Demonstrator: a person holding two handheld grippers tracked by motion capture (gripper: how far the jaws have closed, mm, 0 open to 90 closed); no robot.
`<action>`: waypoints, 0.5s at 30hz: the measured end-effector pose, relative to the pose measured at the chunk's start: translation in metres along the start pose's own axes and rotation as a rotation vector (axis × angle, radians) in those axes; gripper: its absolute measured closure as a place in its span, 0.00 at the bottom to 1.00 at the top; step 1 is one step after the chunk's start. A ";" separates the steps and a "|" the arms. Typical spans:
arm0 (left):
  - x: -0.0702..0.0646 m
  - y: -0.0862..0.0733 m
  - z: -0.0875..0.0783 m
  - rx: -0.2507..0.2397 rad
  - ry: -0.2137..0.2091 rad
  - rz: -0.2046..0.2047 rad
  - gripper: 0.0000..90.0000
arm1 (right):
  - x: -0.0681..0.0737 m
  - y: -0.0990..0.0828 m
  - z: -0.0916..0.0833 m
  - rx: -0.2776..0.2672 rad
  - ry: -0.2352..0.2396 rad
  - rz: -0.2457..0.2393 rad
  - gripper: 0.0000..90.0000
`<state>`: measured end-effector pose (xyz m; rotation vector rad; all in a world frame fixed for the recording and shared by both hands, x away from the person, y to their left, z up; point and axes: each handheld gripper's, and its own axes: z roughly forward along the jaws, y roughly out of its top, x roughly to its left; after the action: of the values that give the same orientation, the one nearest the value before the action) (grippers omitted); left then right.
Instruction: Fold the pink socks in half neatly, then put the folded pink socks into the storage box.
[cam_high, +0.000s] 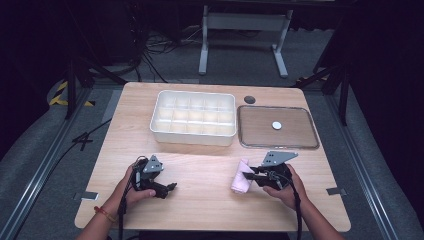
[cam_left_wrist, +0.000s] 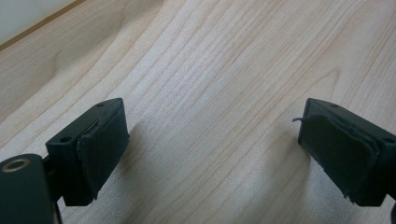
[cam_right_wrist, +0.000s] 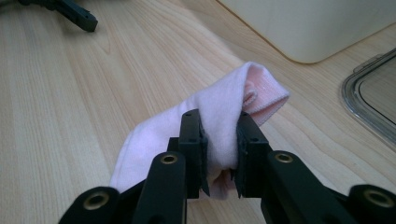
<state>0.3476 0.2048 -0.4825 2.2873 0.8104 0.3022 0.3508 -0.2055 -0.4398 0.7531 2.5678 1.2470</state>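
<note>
A folded pink cloth lies on the wooden table right of centre. My right gripper is shut on its near edge; in the right gripper view the two pads pinch a bunched fold of the pink cloth, with the right gripper low over the wood. My left gripper rests at the front left, held by a hand. In the left gripper view its jaws stand wide apart with bare wood between them, left gripper open and empty.
A white tray with several compartments stands at the back centre. To its right lies a clear lid or flat tray with a small white disc on it. A dark round spot marks the table behind.
</note>
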 end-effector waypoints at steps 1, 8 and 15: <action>0.000 0.000 0.000 0.000 0.000 0.000 0.10 | 0.000 0.000 -0.001 -0.001 -0.007 -0.005 0.85; 0.000 0.000 0.000 0.000 0.001 0.000 0.10 | -0.001 0.000 -0.006 -0.022 -0.033 -0.005 0.85; 0.000 0.000 0.000 0.000 0.000 0.000 0.10 | -0.004 0.004 -0.017 -0.066 -0.069 -0.005 0.85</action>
<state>0.3476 0.2047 -0.4825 2.2873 0.8099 0.3024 0.3492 -0.2171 -0.4263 0.7628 2.4593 1.2752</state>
